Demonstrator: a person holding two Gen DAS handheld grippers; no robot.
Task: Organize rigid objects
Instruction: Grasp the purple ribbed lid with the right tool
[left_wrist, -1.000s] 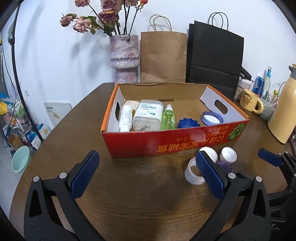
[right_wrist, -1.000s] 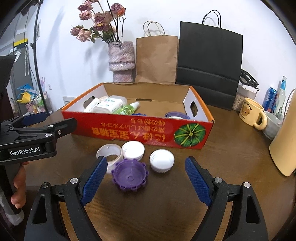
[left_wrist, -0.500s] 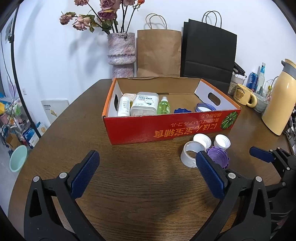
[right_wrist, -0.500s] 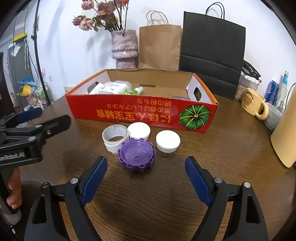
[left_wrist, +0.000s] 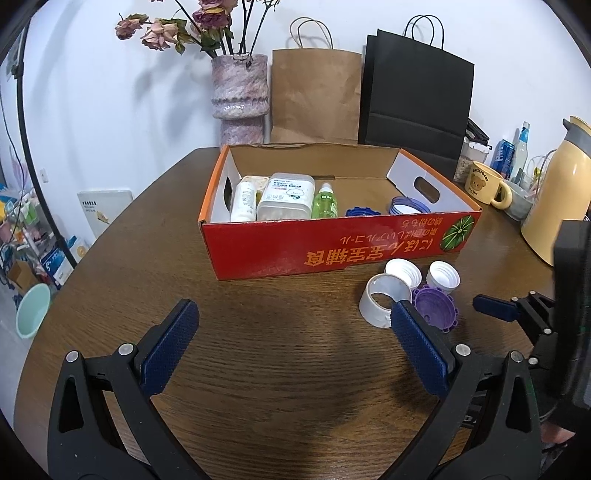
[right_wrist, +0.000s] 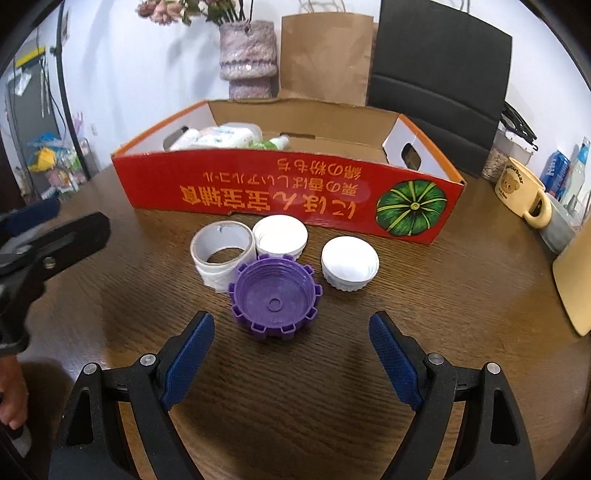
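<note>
A red cardboard box (left_wrist: 332, 243) (right_wrist: 280, 192) stands on the brown table, holding bottles, a white tub (left_wrist: 286, 197) and blue lids (left_wrist: 360, 212). In front of it lie a purple notched lid (right_wrist: 274, 297) (left_wrist: 436, 308), a white tape ring (right_wrist: 222, 253) (left_wrist: 384, 304) and two white caps (right_wrist: 280, 236) (right_wrist: 349, 263). My right gripper (right_wrist: 291, 321) is open, just short of the purple lid, with nothing between its fingers. My left gripper (left_wrist: 291, 314) is open over bare table, left of the lids.
Behind the box stand a vase with dried flowers (left_wrist: 240, 92), a brown paper bag (left_wrist: 316, 96) and a black bag (left_wrist: 415, 99). A yellow mug (left_wrist: 485, 182) and a cream thermos (left_wrist: 557, 210) sit at the right. The table edge curves off at the left.
My right gripper has tipped downward and come nearer the purple lid, which now looms larger between the fingers. The left gripper has hardly moved.
</note>
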